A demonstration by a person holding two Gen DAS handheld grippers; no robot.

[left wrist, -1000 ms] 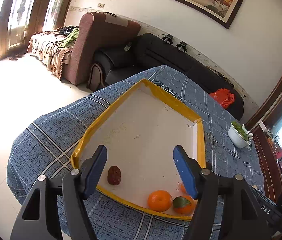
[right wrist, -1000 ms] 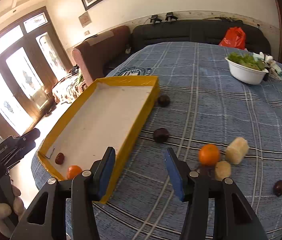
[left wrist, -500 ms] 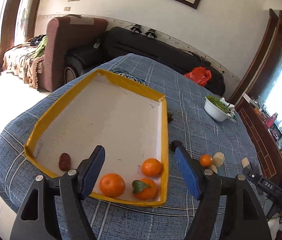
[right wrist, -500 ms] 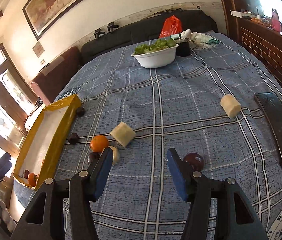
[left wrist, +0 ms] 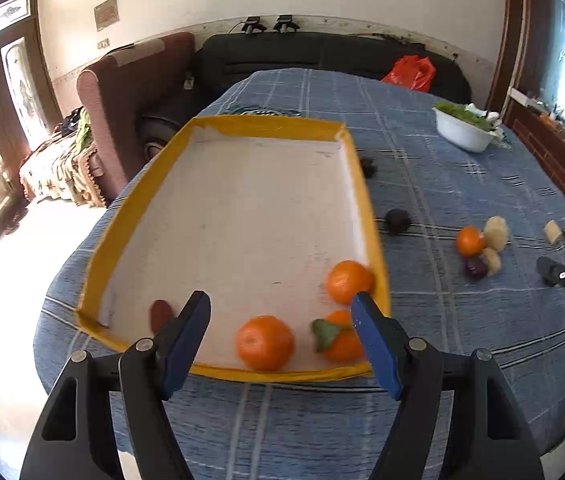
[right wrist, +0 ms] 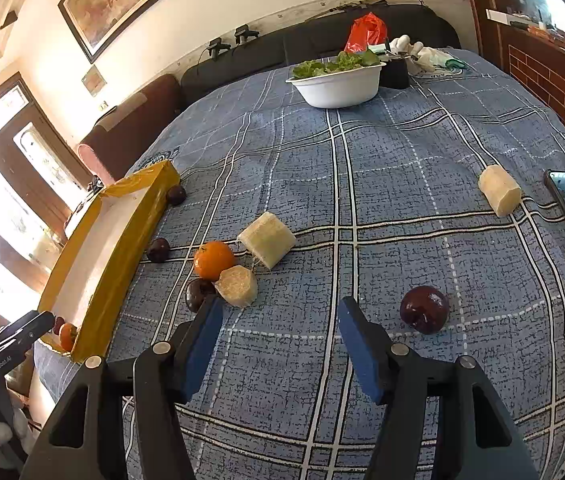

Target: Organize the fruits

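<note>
Blue checked cloth: a tablecloth (right wrist: 362,184) with white and black lines covered the whole table.
Tray: a shallow tray (left wrist: 218,124) with yellow taped walls and a pale floor lay at the left side of the table, near its edge.
Bowl: a white bowl (right wrist: 338,88) holding leafy greens stood at the far end of the table, well apart from the tray.
Left gripper: the left gripper (left wrist: 280,340) hung over the tray's near end, its blue-padded jaws held apart with nothing between them.
Right gripper: the right gripper (right wrist: 278,340) pointed down at bare cloth; its jaws had just been opening and gripped nothing.
Fruit in tray: three oranges lay at the tray's near right corner, one in front (left wrist: 265,342), one with a green leaf (left wrist: 342,340) and one against the right wall (left wrist: 348,281); a dark red fruit (left wrist: 161,313) sat toward the near left.
Fruit on cloth: a loose orange (right wrist: 213,259) lay beside the tray, touching a pale cut chunk (right wrist: 237,285) and a dark plum (right wrist: 198,293).
Other pieces: a larger pale chunk (right wrist: 267,239) lay just beside that orange, and another (right wrist: 499,190) far to the right.
Large plum: a dark red plum (right wrist: 424,309) rested just right of the right gripper's jaw.
Small plums: two more (right wrist: 158,249) (right wrist: 175,195) lay against the tray's outer wall.
</note>
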